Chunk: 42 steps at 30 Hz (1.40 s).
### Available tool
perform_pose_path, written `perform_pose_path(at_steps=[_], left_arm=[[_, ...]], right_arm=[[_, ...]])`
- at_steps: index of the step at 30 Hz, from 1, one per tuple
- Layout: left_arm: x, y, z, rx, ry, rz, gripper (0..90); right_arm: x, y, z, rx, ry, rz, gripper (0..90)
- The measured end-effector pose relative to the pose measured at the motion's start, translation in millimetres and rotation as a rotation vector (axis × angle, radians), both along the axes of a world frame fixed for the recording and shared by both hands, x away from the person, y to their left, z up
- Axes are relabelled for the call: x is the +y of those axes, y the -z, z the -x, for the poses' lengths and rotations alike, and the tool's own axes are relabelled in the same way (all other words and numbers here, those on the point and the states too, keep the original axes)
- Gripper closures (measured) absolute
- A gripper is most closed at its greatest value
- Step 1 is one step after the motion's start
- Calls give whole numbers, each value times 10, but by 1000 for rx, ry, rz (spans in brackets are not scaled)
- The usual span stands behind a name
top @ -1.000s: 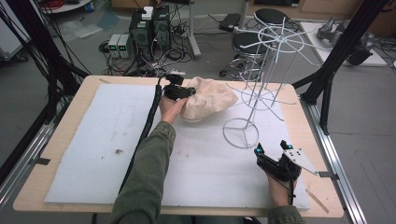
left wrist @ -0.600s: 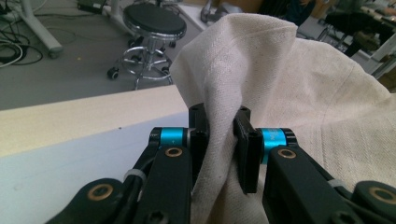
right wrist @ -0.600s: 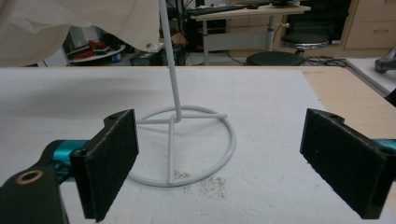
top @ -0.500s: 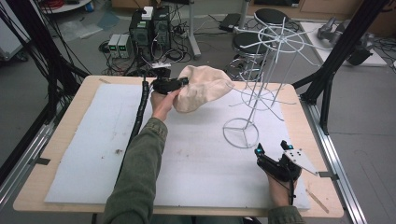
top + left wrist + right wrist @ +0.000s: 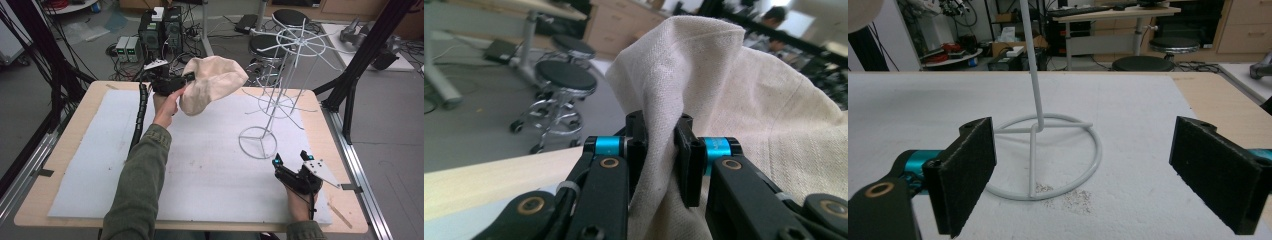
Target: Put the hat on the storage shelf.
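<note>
**Cloth bag lifted toward the wire rack**

Cloth bag (image 5: 212,82) hangs clear of the worktop's far edge, a fold pinched tight in my left gripper (image 5: 172,82), I judge so it can be hung on the white wire rack (image 5: 280,75). My right gripper (image 5: 292,167) waits wide open by the near right corner. White foam mat (image 5: 210,170) covers the wooden table; stools and cabling stand behind.

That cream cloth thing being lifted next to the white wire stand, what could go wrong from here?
1. The left gripper pinches only a bunched fold of the cloth, so it might slip free.
2. The hanging cloth could snag the thin arms of the wire stand and tip it, since nothing holds the stand.
3. The right gripper rests open, facing the stand's ring base without touching it, so it may react too late.
</note>
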<state>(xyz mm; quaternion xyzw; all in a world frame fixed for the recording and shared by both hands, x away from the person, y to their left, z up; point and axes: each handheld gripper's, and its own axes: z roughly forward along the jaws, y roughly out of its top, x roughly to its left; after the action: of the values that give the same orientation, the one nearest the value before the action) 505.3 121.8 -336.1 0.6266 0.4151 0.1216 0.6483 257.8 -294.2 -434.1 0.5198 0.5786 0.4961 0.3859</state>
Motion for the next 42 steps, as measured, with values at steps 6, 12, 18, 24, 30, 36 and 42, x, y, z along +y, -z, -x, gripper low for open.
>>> perform_pose_path(at_steps=[6,12,18,24,30,36,42], left_arm=[[58,-110,90,-53,18,38,788],[121,-230,166,-105,33,94,788],[183,-350,229,-149,74,167,785],[208,-485,327,-202,99,196,784],[248,-641,413,-239,107,216,785],[277,-806,499,-281,113,239,784],[294,-932,570,-298,117,261,784]], right_arm=[[9,-3,5,-1,1,-3,105],[2,-3,-2,-4,1,1,105],[13,-5,1,-4,-2,1,105],[10,-5,3,-2,-1,-4,105],[17,-7,6,-3,-3,-1,105],[21,-7,7,-1,-4,-3,105],[19,-4,16,-2,-5,-5,105]])
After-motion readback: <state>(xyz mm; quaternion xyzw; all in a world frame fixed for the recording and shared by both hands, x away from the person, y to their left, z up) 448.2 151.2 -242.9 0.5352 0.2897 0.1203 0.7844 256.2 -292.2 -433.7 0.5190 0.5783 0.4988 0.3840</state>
